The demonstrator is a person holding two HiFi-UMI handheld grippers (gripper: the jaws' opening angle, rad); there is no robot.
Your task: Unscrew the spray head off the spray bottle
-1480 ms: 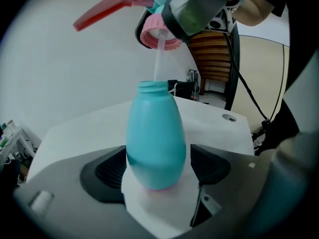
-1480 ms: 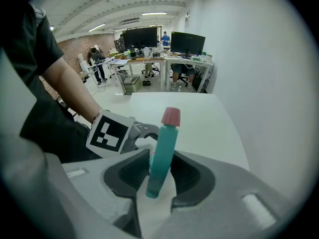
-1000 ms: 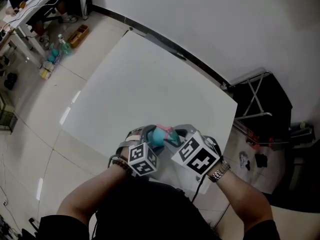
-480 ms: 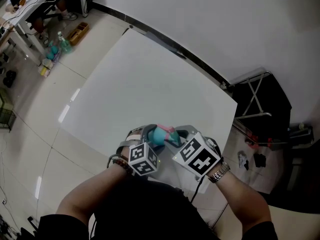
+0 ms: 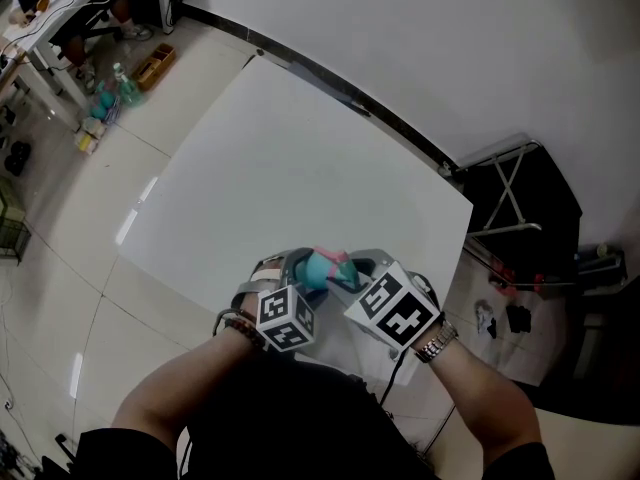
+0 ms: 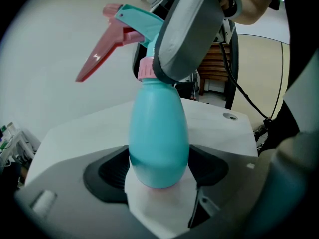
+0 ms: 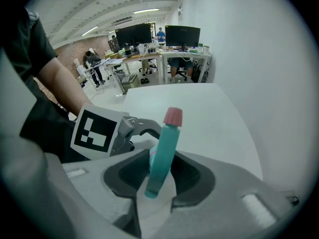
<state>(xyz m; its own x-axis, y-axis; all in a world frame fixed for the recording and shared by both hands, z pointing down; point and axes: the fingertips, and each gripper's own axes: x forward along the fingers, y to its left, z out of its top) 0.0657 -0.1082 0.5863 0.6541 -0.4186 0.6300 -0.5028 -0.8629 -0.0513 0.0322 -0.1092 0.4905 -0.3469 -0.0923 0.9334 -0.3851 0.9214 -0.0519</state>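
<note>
Lower centre of the head view, over the near edge of the white table (image 5: 280, 168): teal spray bottle (image 6: 158, 133), belly clamped between the jaws of the left gripper (image 6: 158, 176), neck toward the top of the left gripper view; standing on the table or lifted, not discernible. Over the neck, right gripper (image 7: 159, 176) pointing steeply down, jaws part-closed and pressed on the spray head (image 7: 165, 143) about the pink collar (image 6: 146, 68); pink trigger (image 6: 99, 59) reaching to the upper left of the left gripper view. Step in hand, as judged: unscrewing, head seated on the neck, no gap visible; slack in the thread not discernible. Next move: twisting the head about the bottle's long axis against a firm left clamp, re-gripping at the limit of wrist travel, lifting only once free.
</note>
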